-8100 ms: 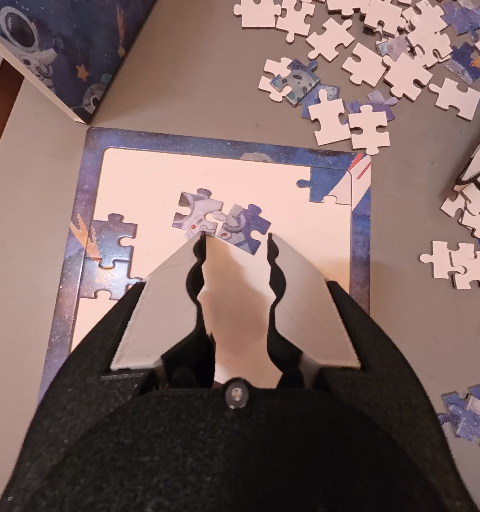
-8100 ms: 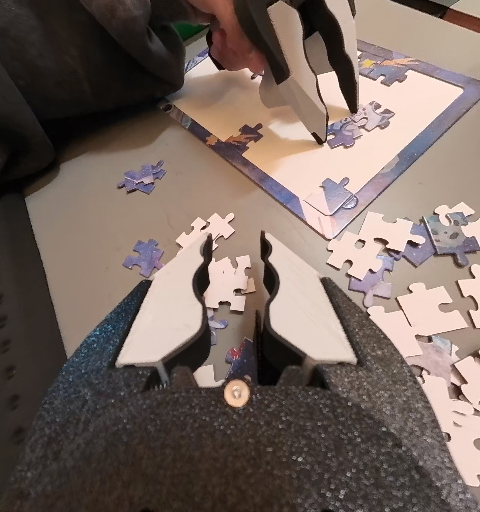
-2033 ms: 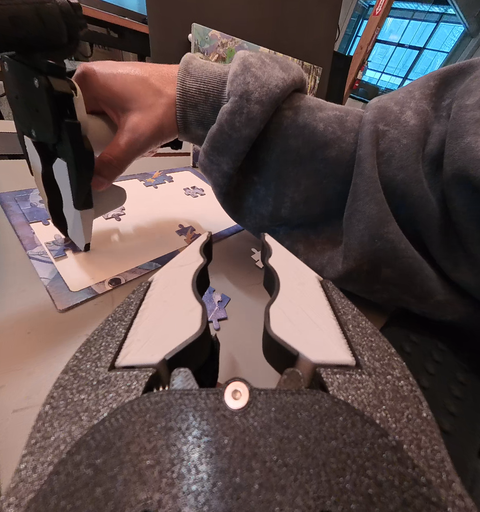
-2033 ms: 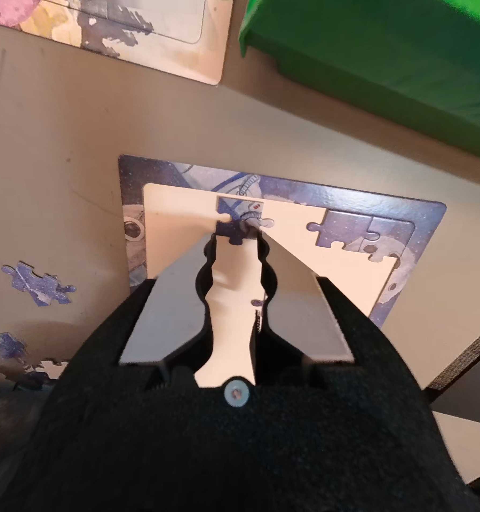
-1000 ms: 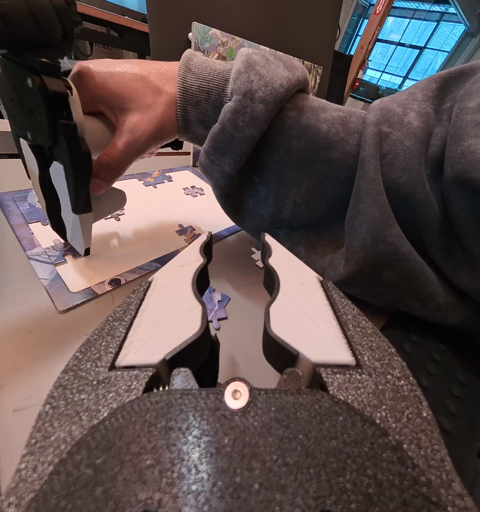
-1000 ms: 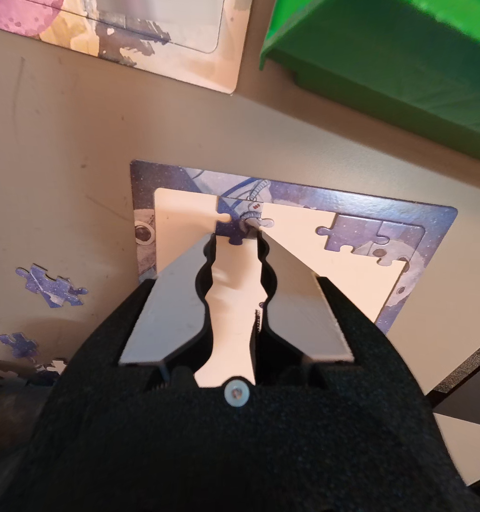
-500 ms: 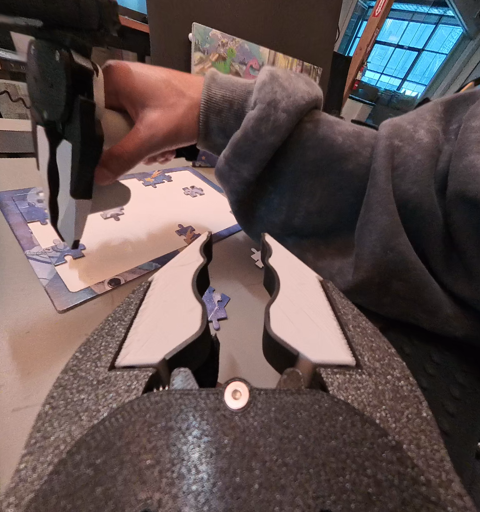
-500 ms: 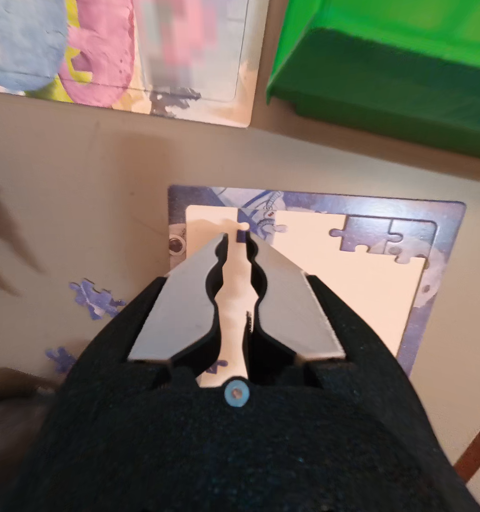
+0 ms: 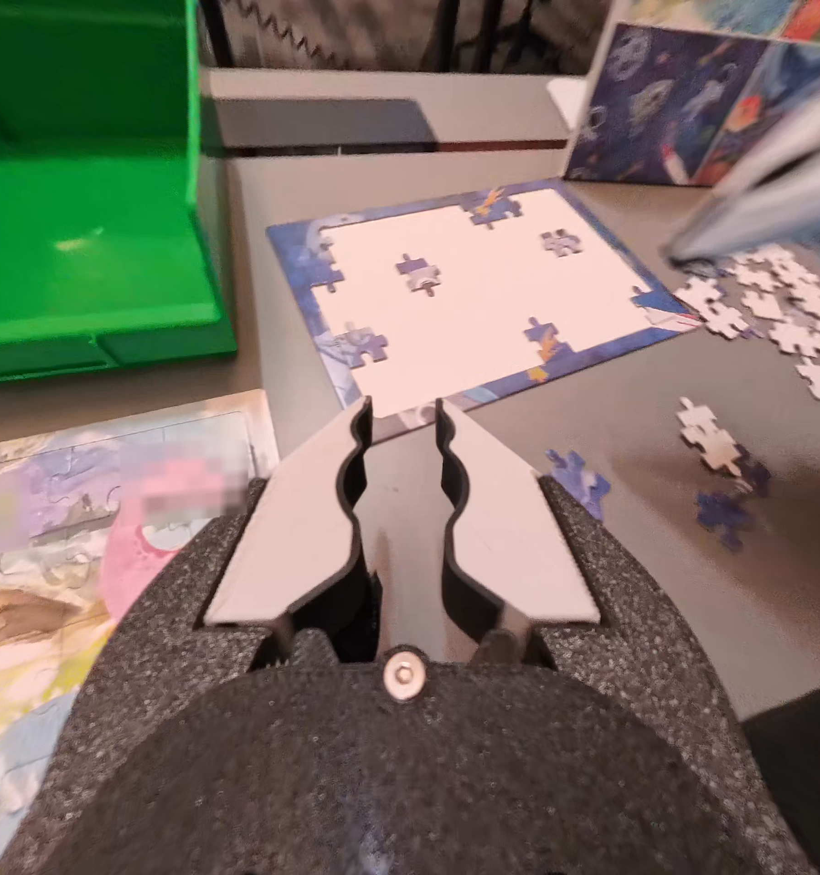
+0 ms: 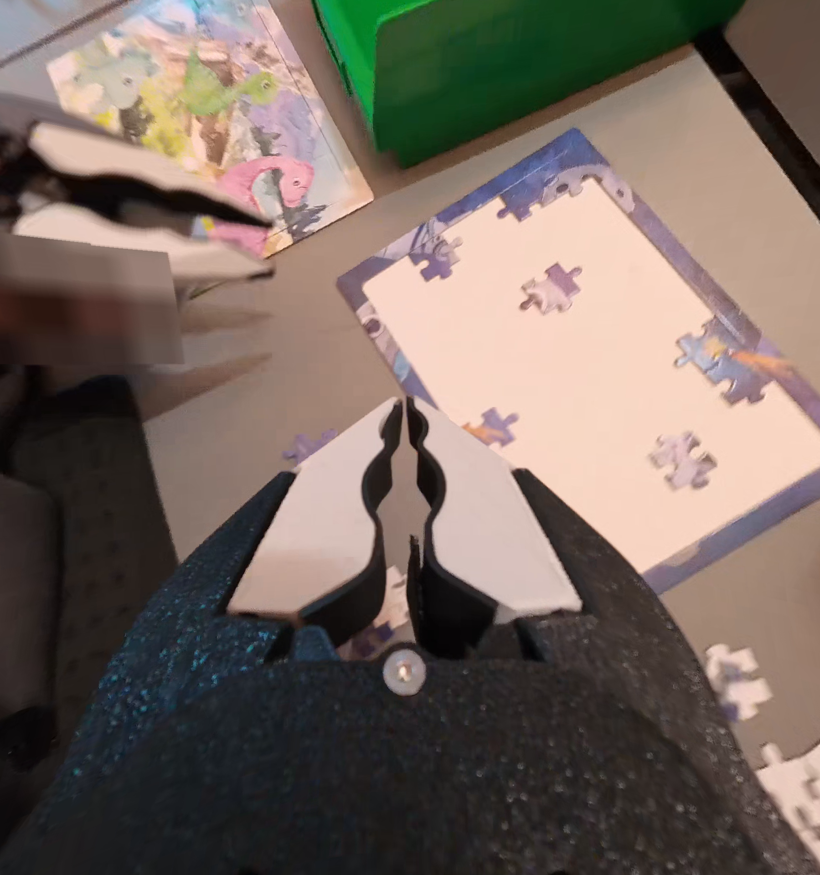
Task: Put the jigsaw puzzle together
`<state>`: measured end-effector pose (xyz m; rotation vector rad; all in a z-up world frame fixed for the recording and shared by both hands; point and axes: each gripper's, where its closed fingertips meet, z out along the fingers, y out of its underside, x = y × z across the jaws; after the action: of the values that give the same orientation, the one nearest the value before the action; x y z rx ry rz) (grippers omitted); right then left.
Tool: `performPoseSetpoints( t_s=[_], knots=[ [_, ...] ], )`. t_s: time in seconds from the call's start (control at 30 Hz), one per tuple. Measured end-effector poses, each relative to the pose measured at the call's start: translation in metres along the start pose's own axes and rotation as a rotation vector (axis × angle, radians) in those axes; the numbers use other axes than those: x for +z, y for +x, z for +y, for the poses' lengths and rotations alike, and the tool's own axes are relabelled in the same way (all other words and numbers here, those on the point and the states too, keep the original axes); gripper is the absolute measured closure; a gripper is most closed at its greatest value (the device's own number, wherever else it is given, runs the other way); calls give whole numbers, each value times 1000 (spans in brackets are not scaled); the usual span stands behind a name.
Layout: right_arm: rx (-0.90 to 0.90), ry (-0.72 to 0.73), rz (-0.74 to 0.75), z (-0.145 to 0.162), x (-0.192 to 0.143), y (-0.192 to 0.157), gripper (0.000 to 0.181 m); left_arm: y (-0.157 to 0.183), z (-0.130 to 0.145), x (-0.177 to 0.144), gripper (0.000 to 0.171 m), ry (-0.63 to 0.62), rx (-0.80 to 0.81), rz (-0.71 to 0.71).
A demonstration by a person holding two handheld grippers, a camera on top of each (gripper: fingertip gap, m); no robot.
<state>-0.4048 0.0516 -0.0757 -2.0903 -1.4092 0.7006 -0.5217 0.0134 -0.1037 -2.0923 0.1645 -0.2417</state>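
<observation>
Grippers first. Your left gripper (image 9: 403,407) hangs above the grey table (image 9: 588,426) with its white, black-lined fingers apart and nothing between them; the tips sit just short of the near edge of the blue-bordered rectangular puzzle tray (image 9: 488,303). Your right gripper (image 10: 405,402) has its jaws nearly together, only a sliver of gap at the tips, empty.

Left wrist view: tray at 12 o'clock from the tips, cream floor mostly bare, with placed blue pieces scattered along its border and two loose ones in the middle. A bright green plastic bin (image 9: 86,227) at 10 o'clock. A pastel dinosaur puzzle board (image 9: 67,544) at 8 o'clock. A dark blue space-themed puzzle box (image 9: 673,99) stands at 1 o'clock; the right wrist view does not show it. A pile of white-backed loose pieces (image 9: 777,303) at 2 o'clock, a few blue ones (image 9: 725,516) nearer at 3 o'clock. The right gripper is only a blurred streak at the upper right.

Right wrist view: tray (image 10: 607,379) at 1 o'clock, bin (image 10: 493,71) at 12, dinosaur board (image 10: 209,118) at 11. Your left gripper (image 10: 256,246) shows at 10 o'clock, blurred.
</observation>
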Motion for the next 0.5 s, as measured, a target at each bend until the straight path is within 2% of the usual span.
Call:
performPoseSetpoints(
  t_s=[0.13, 0.23, 0.3, 0.37, 0.43, 0.5],
  knots=[
    [73, 160, 45, 39, -11, -9, 181, -22, 0, 33, 142, -141, -37, -20],
    [96, 264, 2, 53, 0, -7, 181, -23, 2, 65, 141, -201, 83, -37],
    [138, 238, -62, 63, 4, -6, 181, -19, 6, 82, 142, -237, 196, -35],
    [154, 262, -106, 64, -1, -7, 180, -27, 6, 97, 156, -269, 241, -97],
    [167, 296, -111, 64, -3, -5, 181, -30, 0, 108, 168, -272, 217, -114],
    [177, 286, -136, 66, -3, -6, 180, -32, -4, 116, 171, -281, 220, -125]
  ],
)
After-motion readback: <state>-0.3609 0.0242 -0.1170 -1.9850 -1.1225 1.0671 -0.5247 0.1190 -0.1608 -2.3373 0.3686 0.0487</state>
